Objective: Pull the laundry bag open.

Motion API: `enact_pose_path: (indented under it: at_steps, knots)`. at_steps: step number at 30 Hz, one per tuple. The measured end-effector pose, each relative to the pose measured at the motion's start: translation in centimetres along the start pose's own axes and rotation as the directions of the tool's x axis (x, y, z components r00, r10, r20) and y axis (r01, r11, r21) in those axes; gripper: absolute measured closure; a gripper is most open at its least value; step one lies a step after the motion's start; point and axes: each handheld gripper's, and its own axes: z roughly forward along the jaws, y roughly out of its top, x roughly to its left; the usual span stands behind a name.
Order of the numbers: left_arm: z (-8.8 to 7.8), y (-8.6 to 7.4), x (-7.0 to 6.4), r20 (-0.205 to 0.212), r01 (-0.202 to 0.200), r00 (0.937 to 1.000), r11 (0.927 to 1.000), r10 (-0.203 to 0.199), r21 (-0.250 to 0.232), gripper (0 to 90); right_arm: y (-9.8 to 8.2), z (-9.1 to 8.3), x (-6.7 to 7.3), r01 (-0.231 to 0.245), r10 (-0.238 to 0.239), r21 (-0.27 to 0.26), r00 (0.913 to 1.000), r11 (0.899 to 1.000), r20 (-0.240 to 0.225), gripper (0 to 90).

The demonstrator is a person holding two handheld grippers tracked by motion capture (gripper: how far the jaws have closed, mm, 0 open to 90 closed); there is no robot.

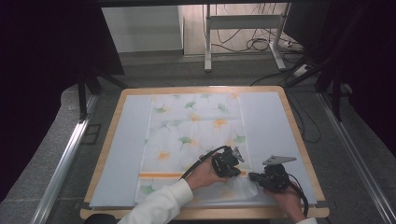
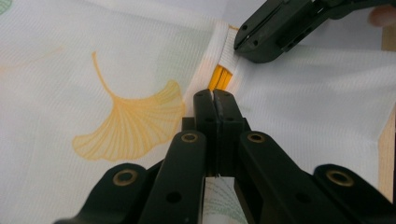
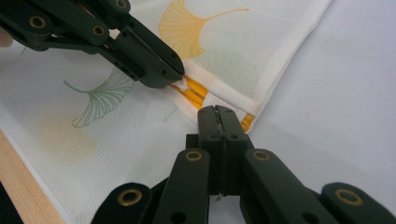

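Here both grippers were clenched on the cloth: the left gripper [image 2: 214,95] pinched a ridge just ahead of its tips, by the orange stripe [image 2: 219,77], and the right gripper [image 3: 217,112] nipped the hem beside it. The cloth [image 1: 196,126] lay spread on the table [image 1: 299,135] beyond them. Doing this well probably meant lifting evenly, keeping that edge taut.

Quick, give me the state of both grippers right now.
Left gripper: jaws shut at the orange stripe of the white ginkgo-leaf printed cloth; a grip cannot be told.
Right gripper: jaws shut at the cloth's edge; a grip cannot be told.
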Motion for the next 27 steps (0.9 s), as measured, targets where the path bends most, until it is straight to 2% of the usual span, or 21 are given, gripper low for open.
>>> enact_pose_path:
  at_steps: [4,27]
  knots:
    - [-0.2,-0.2,0.1,-0.004,-0.005,1.0000,1.0000,0.005,0.002,90.0,0.0,0.0,0.0,0.005,-0.005,-0.001,1.0000,1.000,0.003,89.9]
    - [-1.4,-2.0,0.8,-0.020,0.025,0.9995,0.9997,-0.025,0.005,90.0,0.0,0.0,0.1,0.009,-0.009,-0.002,0.9999,1.000,0.008,89.9]
